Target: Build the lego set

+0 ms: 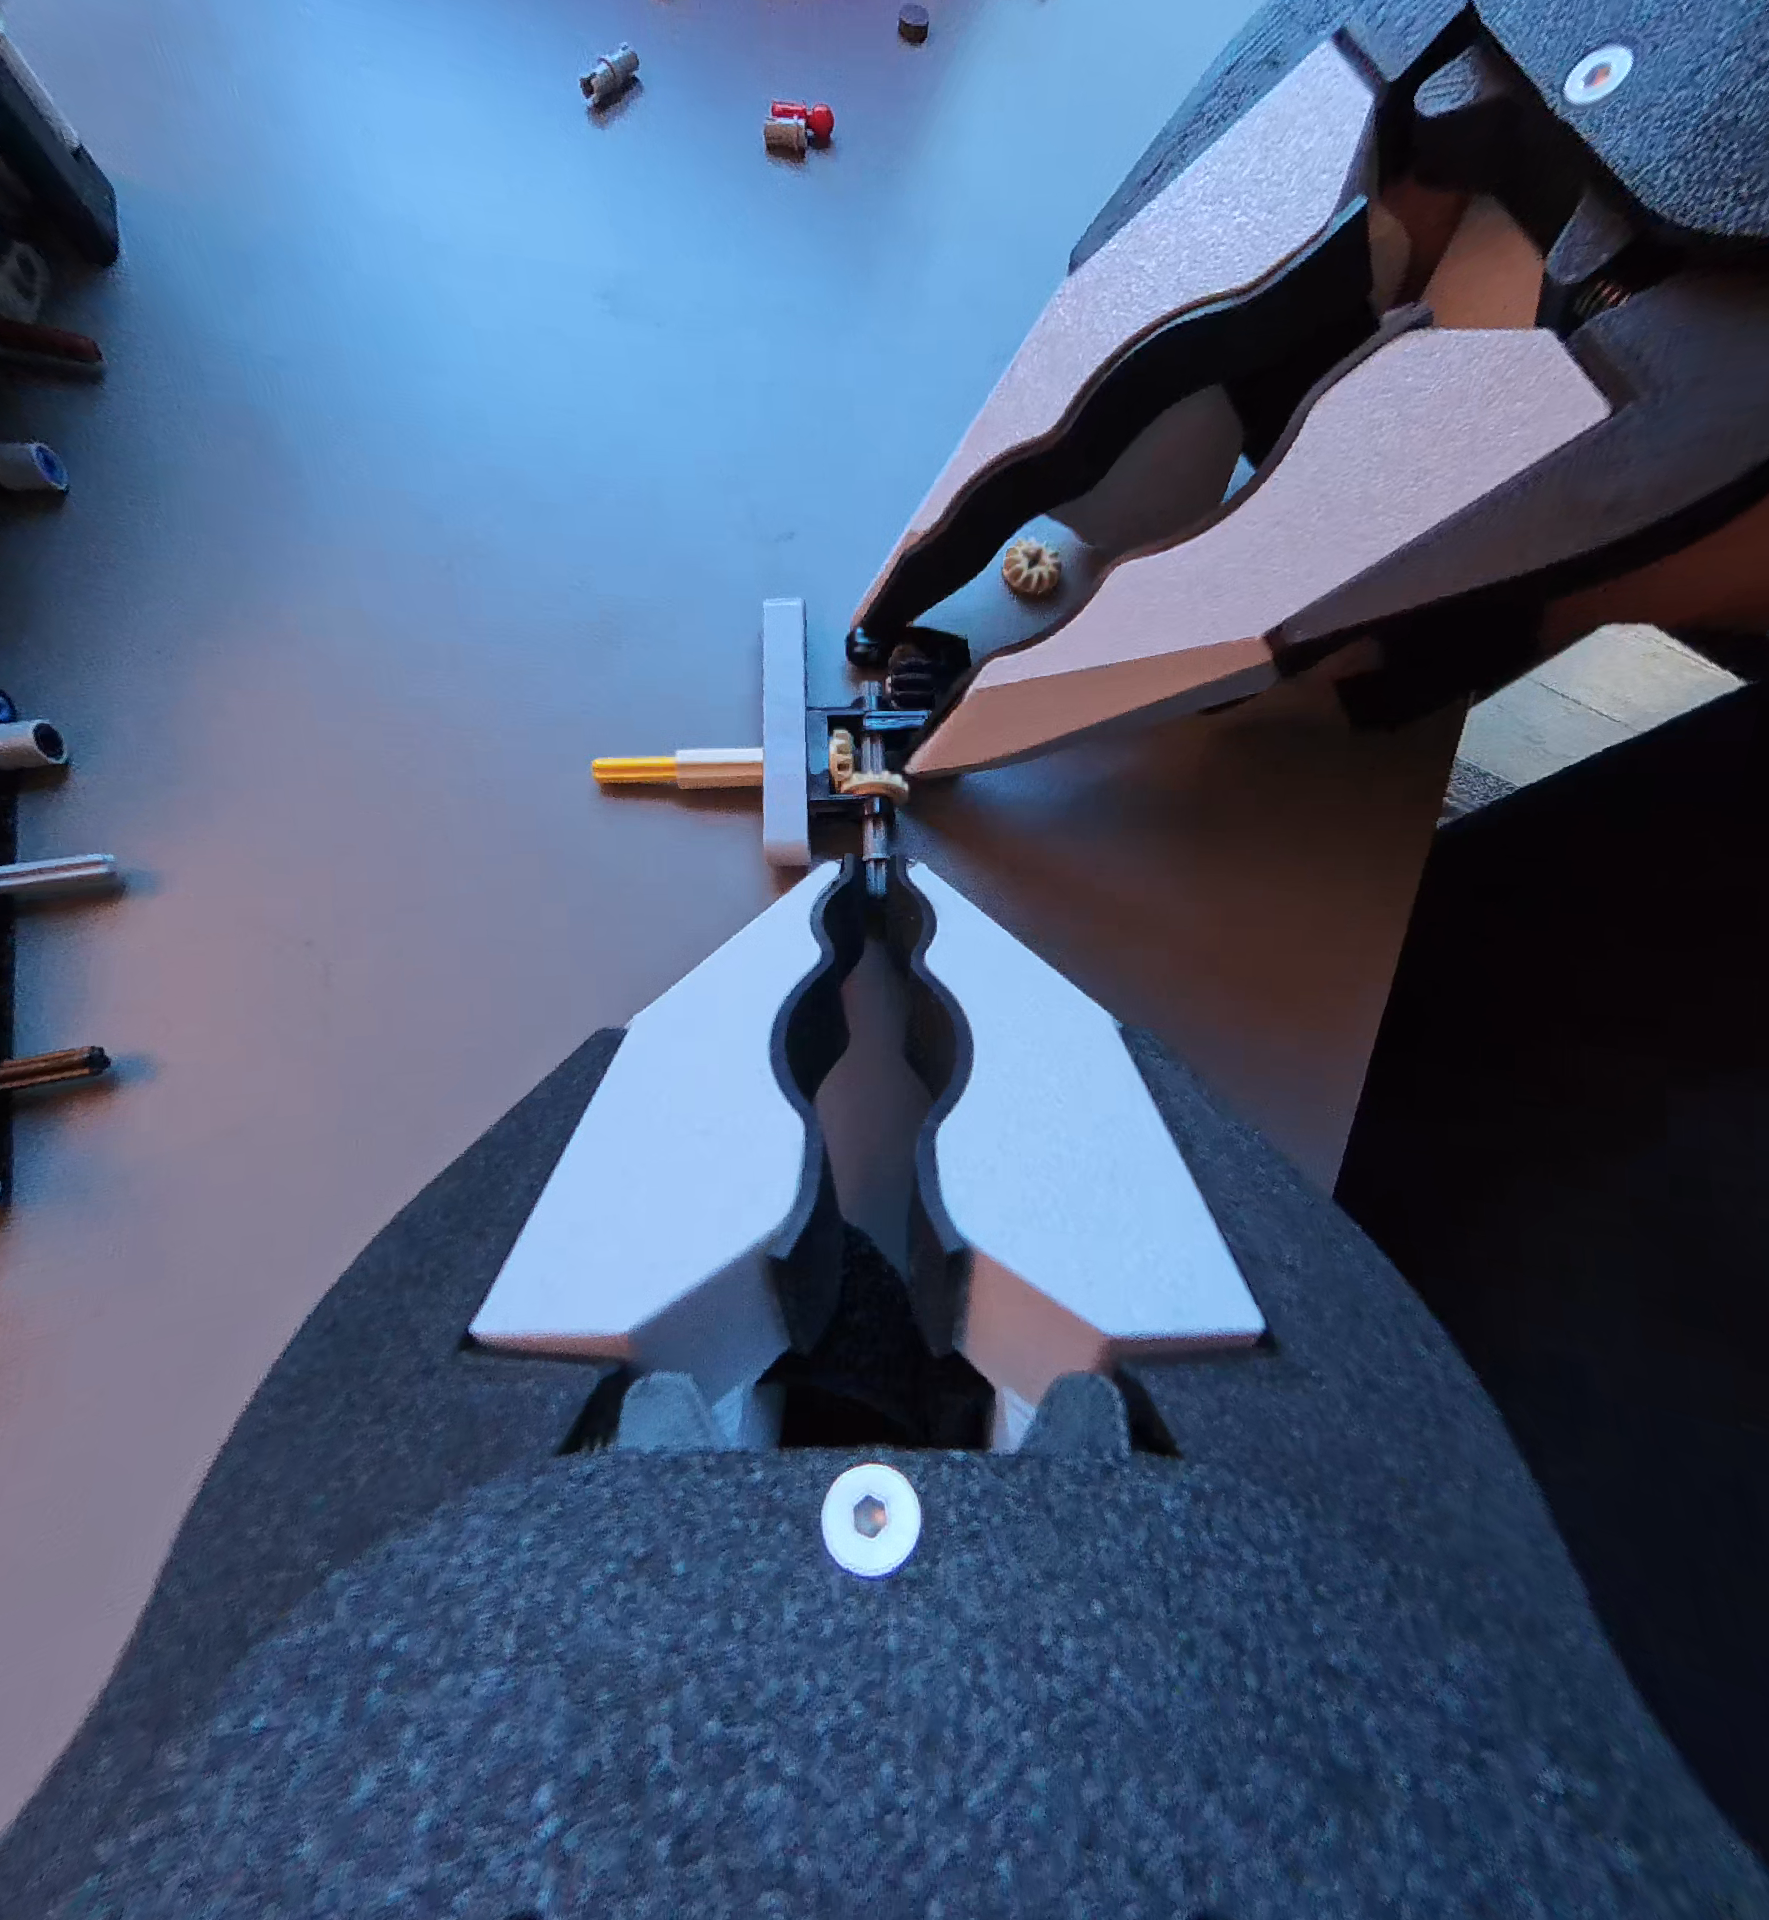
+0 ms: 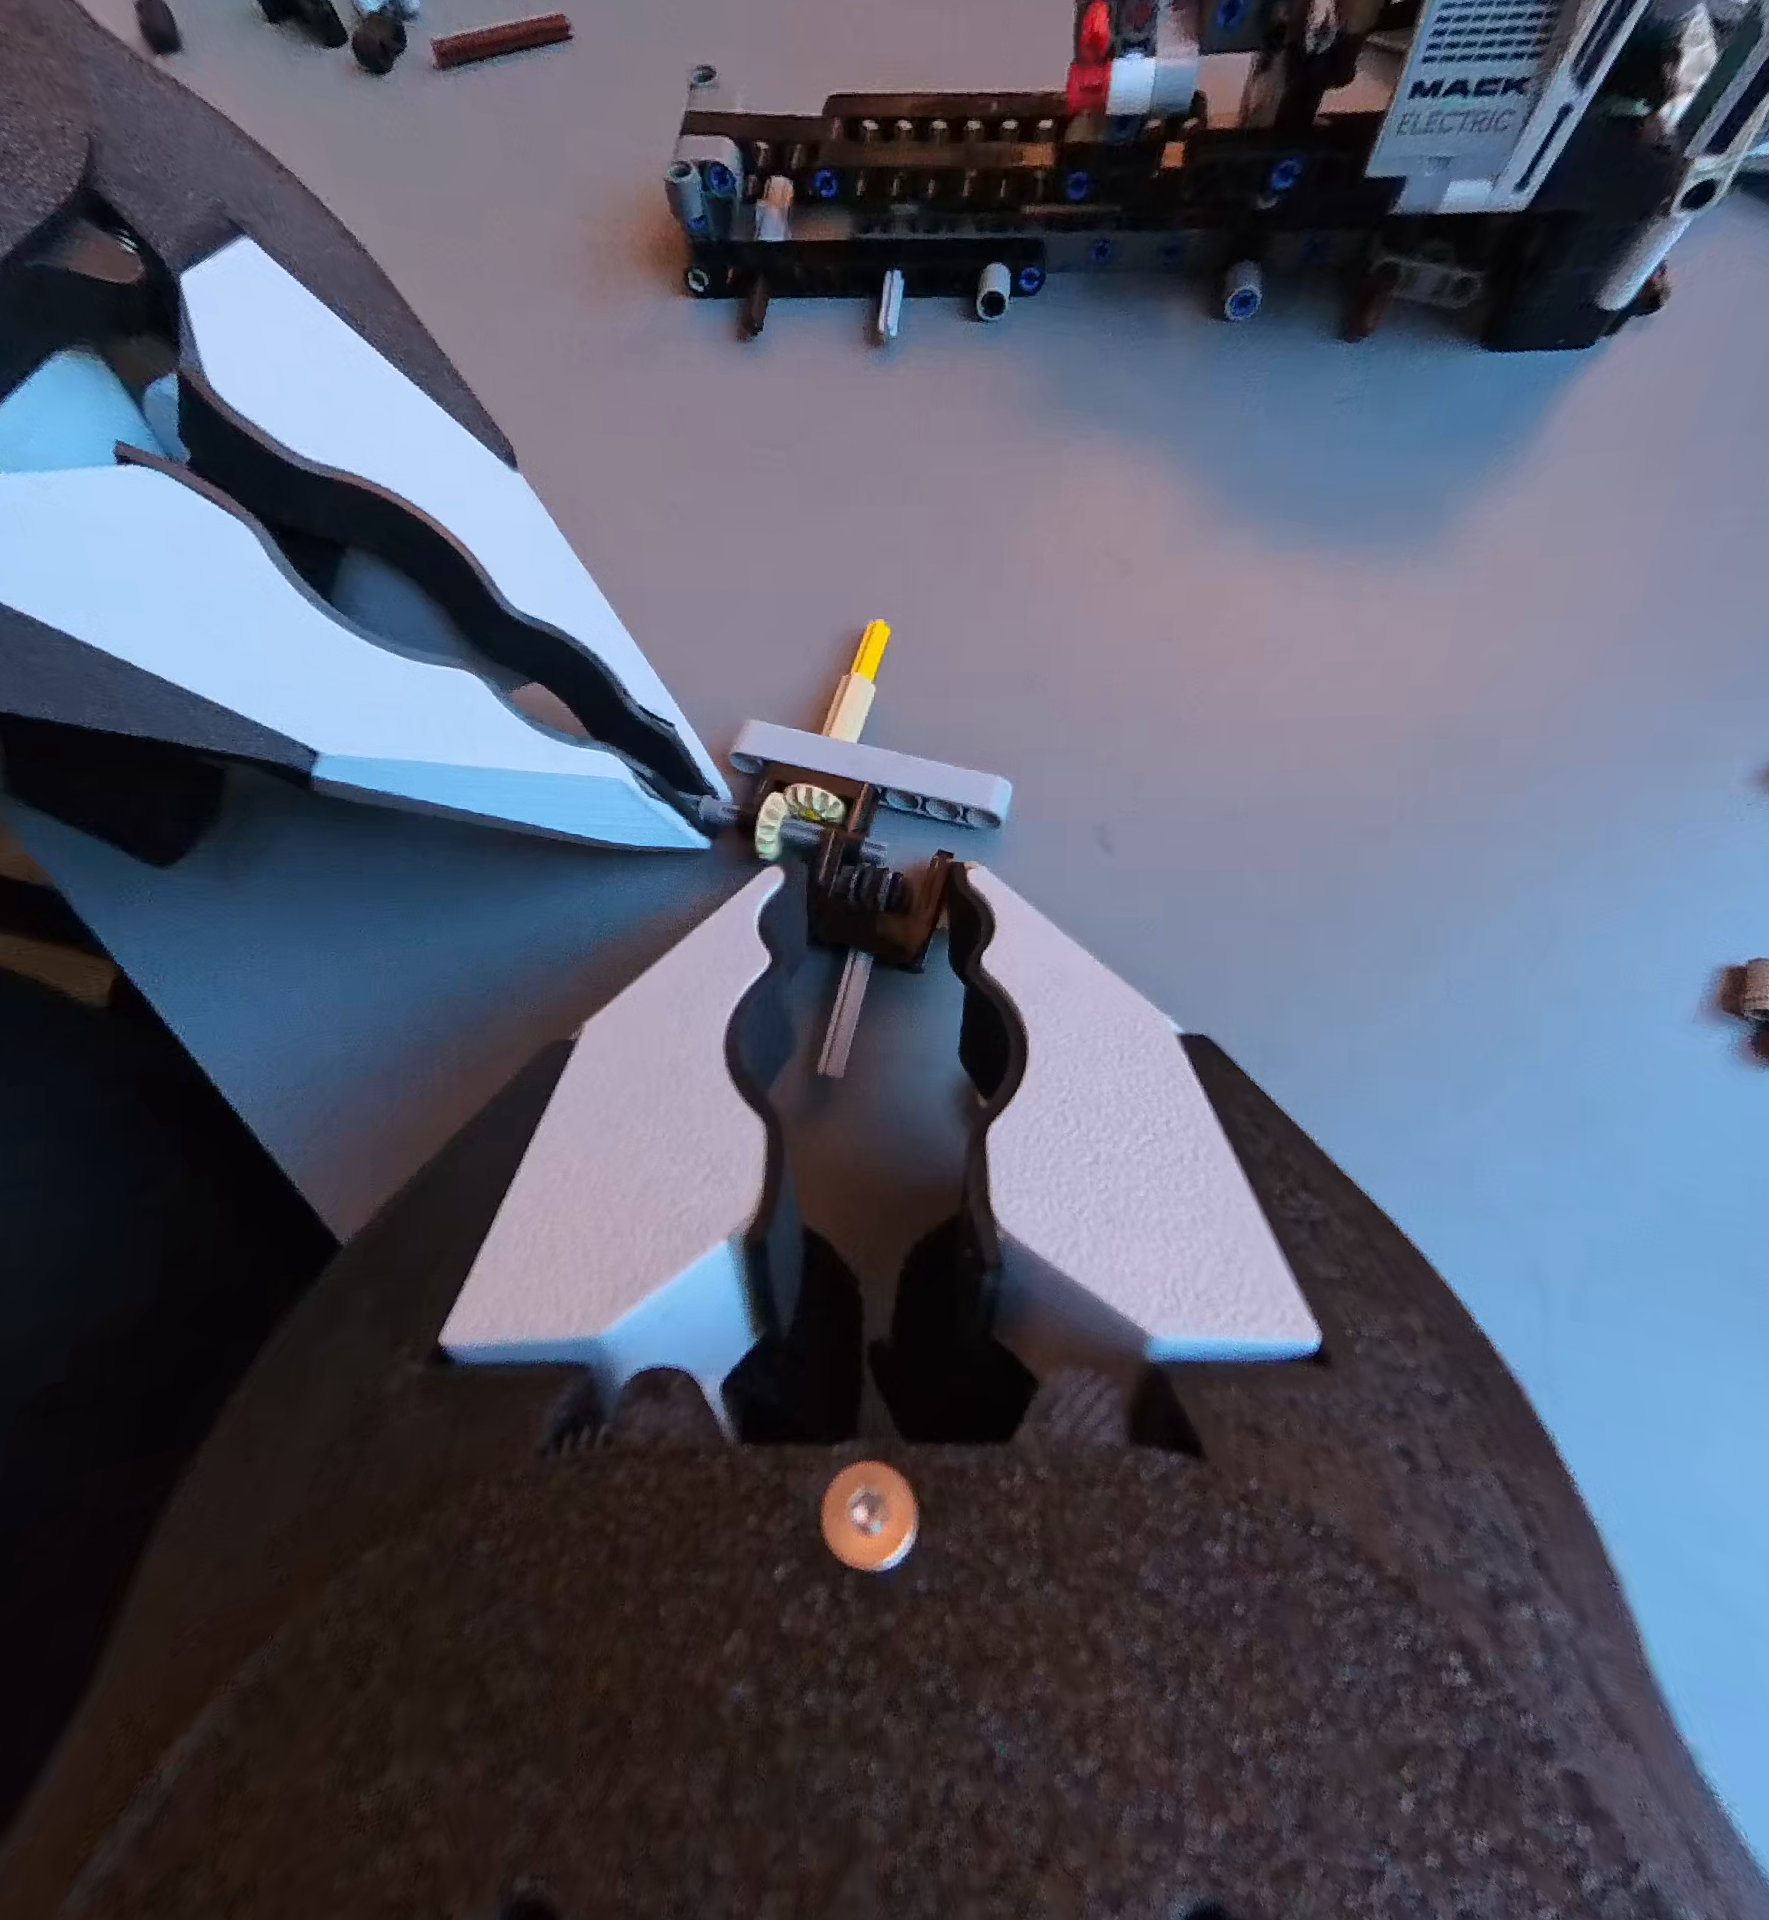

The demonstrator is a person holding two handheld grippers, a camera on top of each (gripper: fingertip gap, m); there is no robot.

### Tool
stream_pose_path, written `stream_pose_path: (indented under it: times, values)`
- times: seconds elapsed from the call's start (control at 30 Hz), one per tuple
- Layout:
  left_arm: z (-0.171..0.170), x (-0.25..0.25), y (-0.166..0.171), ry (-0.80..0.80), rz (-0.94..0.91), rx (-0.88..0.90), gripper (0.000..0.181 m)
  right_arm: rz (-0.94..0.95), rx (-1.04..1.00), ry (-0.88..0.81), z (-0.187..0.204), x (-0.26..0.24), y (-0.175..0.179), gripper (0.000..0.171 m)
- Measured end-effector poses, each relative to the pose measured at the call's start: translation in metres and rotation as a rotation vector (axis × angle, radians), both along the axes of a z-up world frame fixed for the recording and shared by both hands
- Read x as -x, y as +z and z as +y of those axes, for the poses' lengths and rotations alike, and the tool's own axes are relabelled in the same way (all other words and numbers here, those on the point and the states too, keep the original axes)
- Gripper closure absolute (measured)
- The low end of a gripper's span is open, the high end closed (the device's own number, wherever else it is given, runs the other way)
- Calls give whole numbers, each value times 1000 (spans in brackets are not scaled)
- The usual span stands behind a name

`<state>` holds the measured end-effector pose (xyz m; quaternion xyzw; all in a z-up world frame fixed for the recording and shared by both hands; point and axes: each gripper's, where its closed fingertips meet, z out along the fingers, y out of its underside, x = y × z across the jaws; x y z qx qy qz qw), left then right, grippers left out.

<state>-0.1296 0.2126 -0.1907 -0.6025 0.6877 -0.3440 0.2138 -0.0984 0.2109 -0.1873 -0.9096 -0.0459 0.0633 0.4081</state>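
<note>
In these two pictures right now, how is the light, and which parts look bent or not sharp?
Left wrist view: bluish light far off on the table, warmer orange nearer the camera; wide-angle bending at the edges. Right wrist view: cool, soft light; the small gear assembly is fairly sharp, the truck chassis behind slightly soft, with soft shadows in front of it.

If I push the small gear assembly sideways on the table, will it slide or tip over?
The gear assembly would probably pivot, not roll, since its flat grey beam blocks rolling. It looks light, so it shifts easily. The yellow axle might catch.
</note>
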Motion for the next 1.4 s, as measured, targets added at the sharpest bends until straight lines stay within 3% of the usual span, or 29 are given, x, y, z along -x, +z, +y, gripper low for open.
stream_pose_path:
  times: [0.1,0.4,0.53,0.67,0.73,0.9,1.2,1.4]
  values:
    - [0,2,0,-4,4,14,180,-59,-9,27,0,3,0,145]
    - [1,-1,0,-9,-6,-23,180,-6,8,8,0,2,0,144]
    - [0,-4,0,-12,-12,-53,180,91,-51,44,3,5,16,132]
    - [-2,-4,0,-43,-17,-72,180,163,-40,225,-1,-4,26,125]
    - [-8,-2,0,-111,-15,-56,180,107,-29,370,-7,-12,22,130]
    - [-7,8,0,-287,-2,-11,180,170,19,646,-16,-20,14,142]
    - [-8,11,0,-401,6,13,179,-103,-46,844,-7,-1,-2,158]
    - [-9,10,0,-412,14,37,179,-67,-34,884,-10,3,-3,164]
